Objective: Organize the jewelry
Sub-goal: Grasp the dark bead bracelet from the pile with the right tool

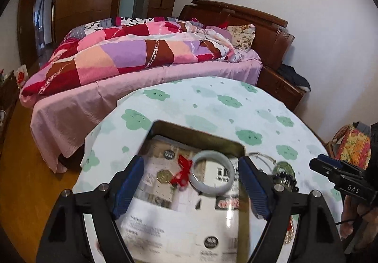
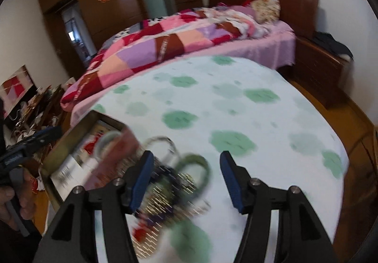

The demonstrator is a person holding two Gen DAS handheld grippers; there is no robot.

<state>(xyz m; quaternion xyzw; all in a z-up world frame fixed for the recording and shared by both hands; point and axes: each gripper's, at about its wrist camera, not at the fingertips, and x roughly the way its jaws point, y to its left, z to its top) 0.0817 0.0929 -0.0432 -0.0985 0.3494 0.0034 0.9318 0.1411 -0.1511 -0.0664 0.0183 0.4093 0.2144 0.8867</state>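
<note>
A shallow metal tin (image 1: 165, 126) lined with printed paper sits on the table. In it lie a pale jade bangle (image 1: 228, 186) and a red knot charm (image 1: 183, 172). My left gripper (image 1: 191, 182) is open above the tin, with the bangle between its fingers and untouched. A heap of jewelry lies right of the tin: a green bangle (image 2: 205, 163), a silver bangle (image 2: 163, 141), dark beads (image 2: 165, 173) and gold chains (image 2: 186, 180). My right gripper (image 2: 186, 181) is open over this heap, holding nothing. The right wrist view is blurred. The tin (image 2: 70, 135) shows at its left.
The round table (image 1: 212, 102) has a white cloth with green cloud prints. A bed (image 1: 118, 88) with a patchwork quilt stands behind it, with a wooden bedside cabinet (image 2: 316, 69) at the right and wardrobes on the far wall.
</note>
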